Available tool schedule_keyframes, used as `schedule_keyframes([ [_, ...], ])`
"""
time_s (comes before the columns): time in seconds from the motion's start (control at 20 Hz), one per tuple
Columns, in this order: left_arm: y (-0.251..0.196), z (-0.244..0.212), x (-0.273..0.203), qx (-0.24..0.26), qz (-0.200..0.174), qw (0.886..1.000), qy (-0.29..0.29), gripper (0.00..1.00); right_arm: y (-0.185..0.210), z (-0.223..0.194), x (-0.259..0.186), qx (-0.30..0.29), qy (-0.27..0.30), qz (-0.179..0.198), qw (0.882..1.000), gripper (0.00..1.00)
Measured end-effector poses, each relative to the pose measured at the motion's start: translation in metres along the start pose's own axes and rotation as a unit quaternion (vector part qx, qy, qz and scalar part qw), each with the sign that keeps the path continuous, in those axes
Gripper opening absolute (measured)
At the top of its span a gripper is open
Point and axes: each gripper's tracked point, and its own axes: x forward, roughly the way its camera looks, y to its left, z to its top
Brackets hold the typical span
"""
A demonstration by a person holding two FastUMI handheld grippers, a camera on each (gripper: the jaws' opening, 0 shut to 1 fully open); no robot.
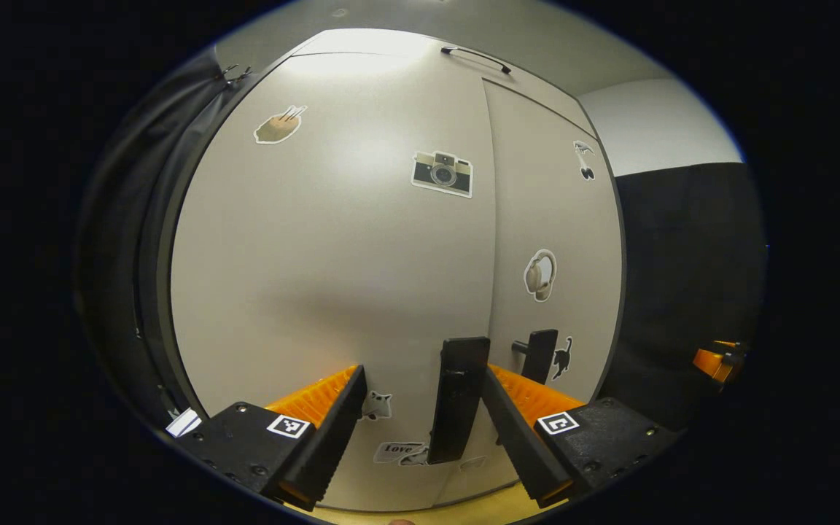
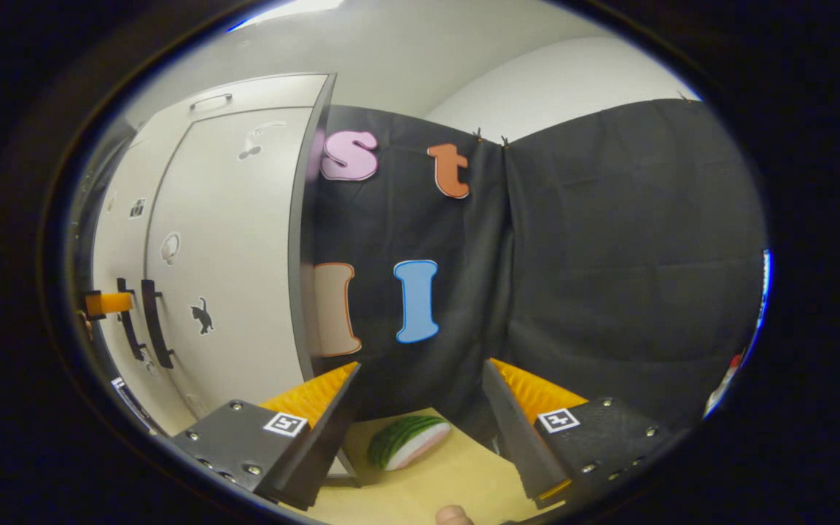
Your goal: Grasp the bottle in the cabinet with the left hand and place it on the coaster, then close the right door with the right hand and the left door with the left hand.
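Observation:
The pale cabinet stands close in front of me, and its left door (image 1: 332, 255) and right door (image 1: 551, 219) both look flush and shut. My left gripper (image 1: 424, 430) is open. The left door's black handle (image 1: 456, 397) stands between its fingers, close against the right finger (image 1: 515, 430). The right door's handle (image 1: 540, 355) is just beyond. In the right gripper view the cabinet (image 2: 230, 240) is at the left, with the left gripper's orange finger (image 2: 106, 302) by the handles (image 2: 156, 324). My right gripper (image 2: 420, 437) is open over the table, holding nothing.
A toy watermelon slice (image 2: 409, 440) lies on the yellow wooden table (image 2: 427, 488) by the cabinet's right side. Black cloth walls the booth behind it. Stickers dot both doors, and a black handle (image 1: 475, 58) sits on the cabinet top. The right gripper's orange part (image 1: 715, 361) shows far right.

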Motion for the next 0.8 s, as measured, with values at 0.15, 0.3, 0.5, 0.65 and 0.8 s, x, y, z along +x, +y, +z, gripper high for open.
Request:
schedule_keyframes([
  [0.15,0.001,-0.001,0.001,-0.004,0.0,1.0,0.003,0.98,-0.002,-0.001,0.001,-0.001,0.0,-0.002,1.0,0.99],
  [0.3,0.001,-0.001,0.001,-0.001,-0.001,1.0,0.004,0.98,-0.002,-0.002,0.002,-0.001,0.002,-0.003,1.0,0.99],
  [0.5,0.001,-0.001,0.001,0.001,0.0,1.0,0.003,0.98,0.004,0.0,0.002,-0.002,0.001,0.007,1.0,0.99],
  [0.65,0.001,0.0,0.002,-0.006,0.005,1.0,0.003,0.98,0.013,0.005,0.0,-0.004,-0.003,0.022,1.0,0.99],
  [0.8,-0.001,0.004,-0.009,-0.001,0.019,1.0,0.006,1.0,0.027,0.015,-0.005,-0.008,-0.011,0.044,0.999,0.99],
])
